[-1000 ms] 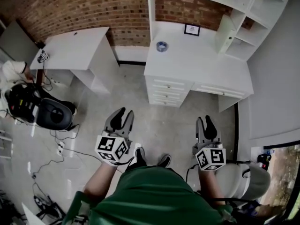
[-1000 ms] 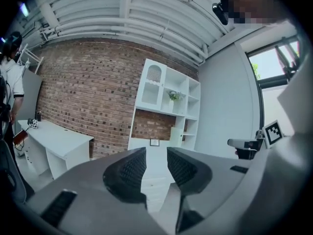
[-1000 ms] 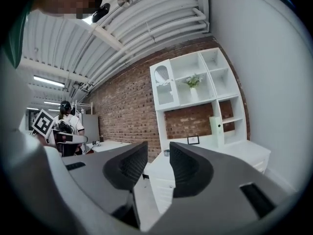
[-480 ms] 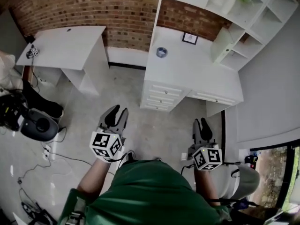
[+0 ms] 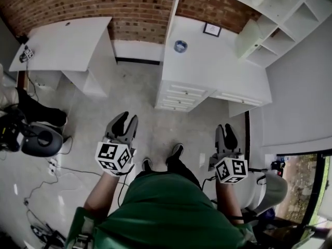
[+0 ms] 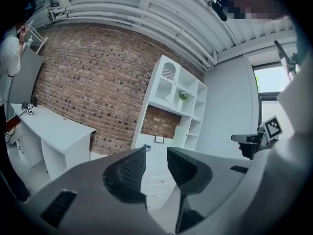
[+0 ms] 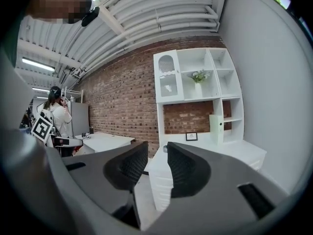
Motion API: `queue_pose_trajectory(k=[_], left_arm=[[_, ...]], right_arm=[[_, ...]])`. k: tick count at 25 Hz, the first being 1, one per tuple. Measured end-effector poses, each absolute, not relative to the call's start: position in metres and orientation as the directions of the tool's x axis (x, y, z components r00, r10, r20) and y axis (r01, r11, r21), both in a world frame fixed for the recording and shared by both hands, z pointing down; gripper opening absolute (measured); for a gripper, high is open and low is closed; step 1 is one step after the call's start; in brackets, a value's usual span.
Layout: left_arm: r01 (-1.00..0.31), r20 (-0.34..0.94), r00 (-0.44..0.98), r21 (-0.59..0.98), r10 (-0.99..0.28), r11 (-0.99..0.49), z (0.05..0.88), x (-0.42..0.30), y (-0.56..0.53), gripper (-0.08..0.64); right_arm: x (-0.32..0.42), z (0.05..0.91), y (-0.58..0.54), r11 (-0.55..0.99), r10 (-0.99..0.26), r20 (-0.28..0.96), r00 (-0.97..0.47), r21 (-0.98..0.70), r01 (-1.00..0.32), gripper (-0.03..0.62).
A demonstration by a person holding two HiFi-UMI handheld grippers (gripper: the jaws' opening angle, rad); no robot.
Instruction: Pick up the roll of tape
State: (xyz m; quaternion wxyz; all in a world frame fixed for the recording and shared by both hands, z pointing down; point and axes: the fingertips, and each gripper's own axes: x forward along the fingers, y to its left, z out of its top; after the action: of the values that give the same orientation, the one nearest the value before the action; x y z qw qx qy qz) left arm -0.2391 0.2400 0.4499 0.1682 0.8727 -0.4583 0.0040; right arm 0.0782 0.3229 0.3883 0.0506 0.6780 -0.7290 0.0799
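Observation:
The roll of tape [image 5: 180, 46] is a small blue ring on the white desk [image 5: 218, 74], near its back left by the brick wall. In the left gripper view the roll of tape [image 6: 146, 147] shows just above the left jaw; in the right gripper view the roll of tape [image 7: 165, 149] is mostly hidden by the jaws. My left gripper [image 5: 124, 122] and right gripper [image 5: 225, 133] hang over the floor, well short of the desk. Both are open by a narrow gap with nothing between the jaws. My left gripper [image 6: 156, 158] and right gripper [image 7: 157, 153] point toward the desk.
A small picture frame [image 5: 211, 30] and a white shelf unit [image 5: 282, 14] stand at the desk's back. A second white table [image 5: 62, 40] is at the left. A dark office chair [image 5: 39, 139] and floor cables [image 5: 57, 173] lie left. A person [image 7: 57, 116] stands far left.
The head view has shifted and the desk sits slightly closer and more central. The person's feet have stepped forward. Both grippers hold the same pose and the same narrow gap.

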Motion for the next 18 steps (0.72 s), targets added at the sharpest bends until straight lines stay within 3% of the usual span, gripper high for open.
queue_pose_trajectory(k=[12,18], left_arm=[[-0.869,0.185,0.479,0.242,-0.858,-0.432,0.440,-0.198,0.167,0.170],[-0.886,0.192,0.450,0.221,-0.872,-0.408,0.425,-0.136,0.117,0.170]], right_arm=[[0.125,0.406,0.208,0.177,-0.969,0.154,-0.195,-0.125,-0.976,0.145],[0.175,0.401,0.137,0.237,-0.956,0.140,-0.257,-0.145,-0.961,0.144]])
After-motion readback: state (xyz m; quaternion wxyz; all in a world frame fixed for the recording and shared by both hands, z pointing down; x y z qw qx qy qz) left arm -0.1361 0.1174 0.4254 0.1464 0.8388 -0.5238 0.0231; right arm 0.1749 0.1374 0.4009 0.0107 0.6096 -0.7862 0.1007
